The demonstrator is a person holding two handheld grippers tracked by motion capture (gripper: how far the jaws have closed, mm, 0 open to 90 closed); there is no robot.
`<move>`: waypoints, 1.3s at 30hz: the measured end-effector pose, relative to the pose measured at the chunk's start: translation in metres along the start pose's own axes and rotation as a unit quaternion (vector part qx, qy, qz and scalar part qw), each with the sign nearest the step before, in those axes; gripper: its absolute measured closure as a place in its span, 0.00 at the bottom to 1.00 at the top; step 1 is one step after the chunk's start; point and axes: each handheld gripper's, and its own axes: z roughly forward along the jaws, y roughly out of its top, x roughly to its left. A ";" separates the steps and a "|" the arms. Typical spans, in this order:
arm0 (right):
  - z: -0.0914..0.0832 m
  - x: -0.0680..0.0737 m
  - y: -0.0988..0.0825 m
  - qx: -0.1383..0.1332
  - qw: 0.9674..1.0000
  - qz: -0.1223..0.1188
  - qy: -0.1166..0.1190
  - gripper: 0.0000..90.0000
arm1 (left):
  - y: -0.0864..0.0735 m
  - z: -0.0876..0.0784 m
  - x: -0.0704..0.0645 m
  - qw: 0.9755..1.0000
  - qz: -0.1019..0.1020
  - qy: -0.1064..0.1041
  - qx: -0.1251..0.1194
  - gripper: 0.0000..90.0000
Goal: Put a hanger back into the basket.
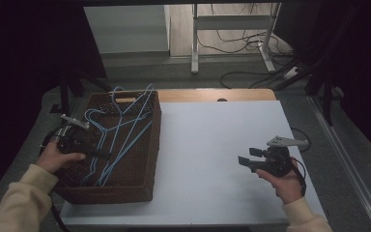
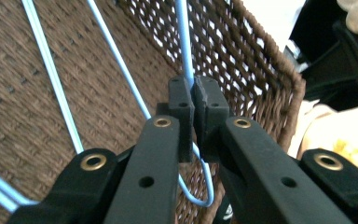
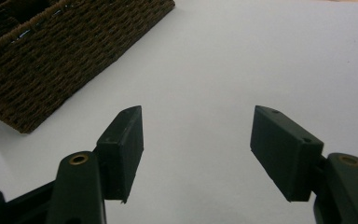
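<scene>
Both grippers are mine: left gripper [image 2: 193, 93] clamps a blue hanger [image 2: 183, 37] inside the basket [image 1: 147, 159]; right gripper [image 3: 198, 154] hangs spread above the table [image 1: 212, 145].

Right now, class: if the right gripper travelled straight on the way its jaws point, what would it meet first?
Probably nothing soon: the open right gripper faces bare white table. The wicker basket lies left of that line, though depth is uncertain.
</scene>
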 end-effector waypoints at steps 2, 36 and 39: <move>0.000 -0.001 0.000 -0.001 1.000 0.001 0.000 0.39 | -0.005 0.001 0.001 1.000 0.001 0.005 0.012 0.96; 0.006 0.001 0.001 0.008 1.000 -0.003 0.003 0.39 | -0.002 0.018 -0.025 0.981 0.025 0.191 -0.036 0.58; 0.006 0.001 0.001 0.007 1.000 -0.001 0.002 0.39 | 0.003 0.028 -0.032 0.981 0.041 0.186 -0.023 0.53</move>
